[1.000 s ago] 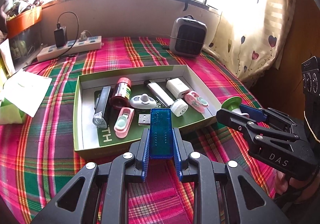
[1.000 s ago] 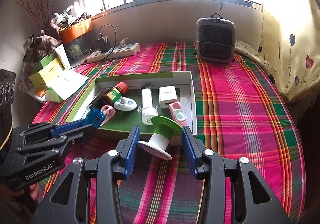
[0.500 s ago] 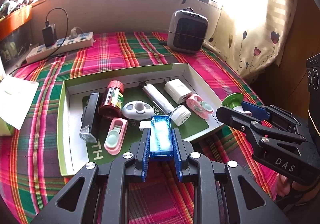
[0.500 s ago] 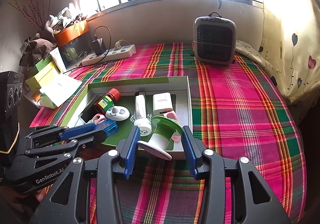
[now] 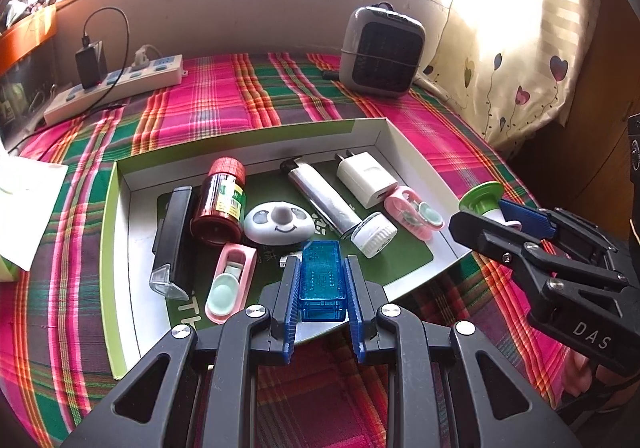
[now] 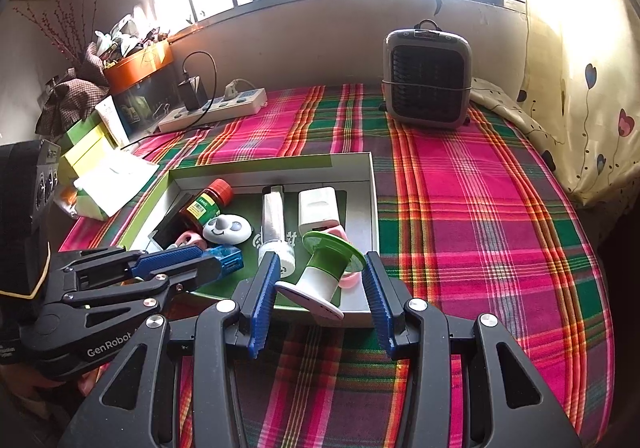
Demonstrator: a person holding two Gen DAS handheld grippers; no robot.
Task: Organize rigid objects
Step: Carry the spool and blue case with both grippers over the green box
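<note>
Gripping a translucent blue USB adapter (image 5: 322, 282) between its blue pads, the left tool (image 5: 320, 300) hangs over the near rim of a shallow cardboard tray (image 5: 116, 248) that sits on a plaid-covered worktop (image 5: 224, 104). The adapter's metal plug points toward the tray's middle, just short of a white koala-faced gadget (image 5: 279, 222).

The right tool (image 6: 318, 284) is clenched on a small spool with a green flange and a white flange (image 6: 324, 272); the spool lies tilted between the pads, its green end over the tray's near right corner and its white end toward the camera.

Inside the tray lie a black clip-like bar (image 5: 172, 240) along the left side, a red-capped brown bottle (image 5: 221, 200) beside it, a pink case with a mint insert (image 5: 230, 282) in front of the bottle, a silver tube with a white cap (image 5: 332, 204), a white wall charger (image 5: 366, 182) and a second pink case (image 5: 412, 216) near the right wall. Whether the second pink case touches the charger is hard to tell from here.

Beyond the tray stand a grey fan heater (image 6: 426, 78) and a white power strip (image 5: 116, 86) with a black adapter plugged in.
</note>
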